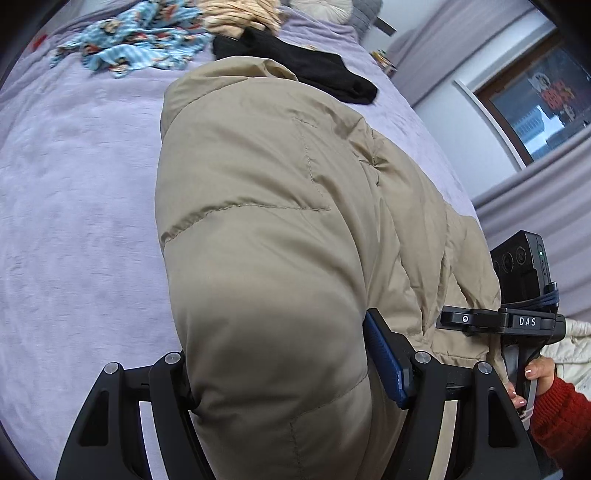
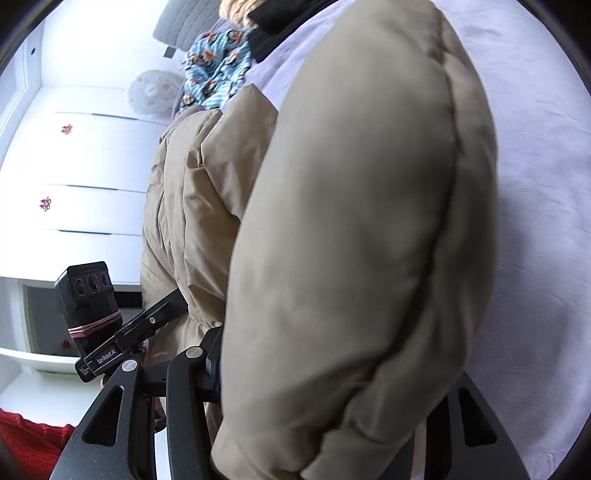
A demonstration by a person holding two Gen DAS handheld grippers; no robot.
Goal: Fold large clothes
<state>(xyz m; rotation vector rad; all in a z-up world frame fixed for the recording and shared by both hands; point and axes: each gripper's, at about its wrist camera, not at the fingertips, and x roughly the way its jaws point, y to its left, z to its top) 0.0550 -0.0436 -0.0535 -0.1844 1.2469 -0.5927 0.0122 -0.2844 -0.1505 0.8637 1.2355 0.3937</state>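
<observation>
Bed (image 1: 74, 184) under a lavender cover, filling the left and centre of the left wrist frame. Spread across its middle, a beige padded jacket (image 1: 266, 206). At upper left, crumpled blue printed fabric (image 1: 136, 44); beside it at top centre, a cream striped garment (image 1: 236, 18); just below that, touching the jacket's far edge, a black garment (image 1: 295, 62).

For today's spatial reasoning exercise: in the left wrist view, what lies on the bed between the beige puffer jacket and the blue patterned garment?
Nothing: that stretch of the lilac bedspread between the beige puffer jacket and the blue patterned garment is bare, in the left wrist view.
</observation>
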